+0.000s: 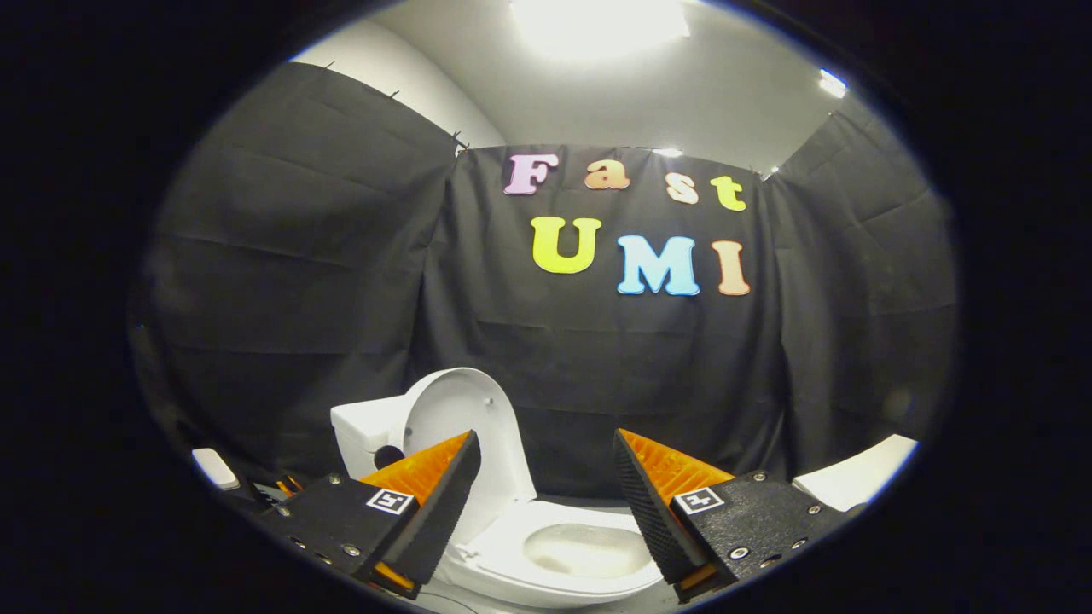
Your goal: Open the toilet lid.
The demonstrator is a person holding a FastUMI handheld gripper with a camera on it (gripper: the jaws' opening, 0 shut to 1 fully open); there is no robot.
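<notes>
A white toilet stands just ahead of and below my fingers. Its lid is raised upright and leans back toward the white tank. The seat lies down around the open bowl, which shows between the fingers. My gripper is open, its orange-and-black fingers spread wide with nothing between them. The left finger overlaps the lower part of the lid in the view; whether it touches the lid I cannot tell.
Black cloth walls close the booth behind and on both sides. A white surface juts in beyond the right finger. A small white object and some orange cables lie left of the tank.
</notes>
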